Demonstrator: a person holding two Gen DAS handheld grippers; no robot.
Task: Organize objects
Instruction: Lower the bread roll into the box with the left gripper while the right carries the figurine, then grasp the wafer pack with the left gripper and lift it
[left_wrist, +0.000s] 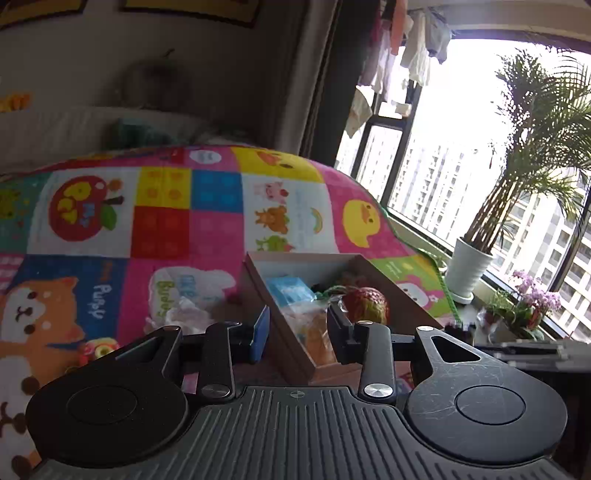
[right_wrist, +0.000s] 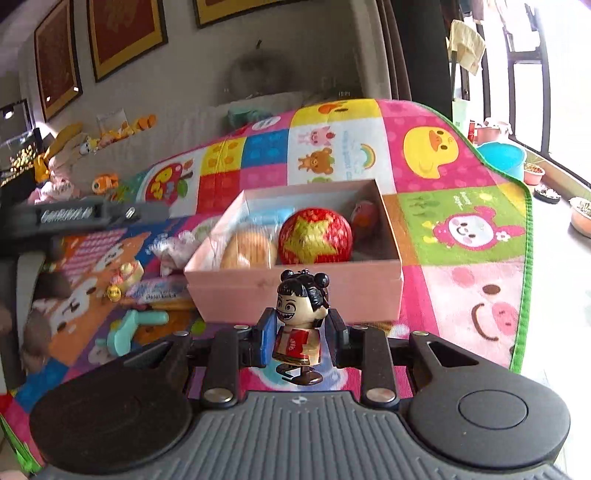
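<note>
The right gripper (right_wrist: 298, 338) has its jaws clamped on a toy figure (right_wrist: 300, 325) just in front of the pink box (right_wrist: 295, 291) on the play mat (right_wrist: 461, 258), while the left gripper (left_wrist: 298, 332) hovers with jaws apart, empty, over the box's near corner.

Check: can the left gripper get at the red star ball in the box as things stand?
Probably yes. The left gripper is open and empty, straddling the near wall of the open-topped box. The red star ball lies just past its right finger, with nothing over it.
</note>
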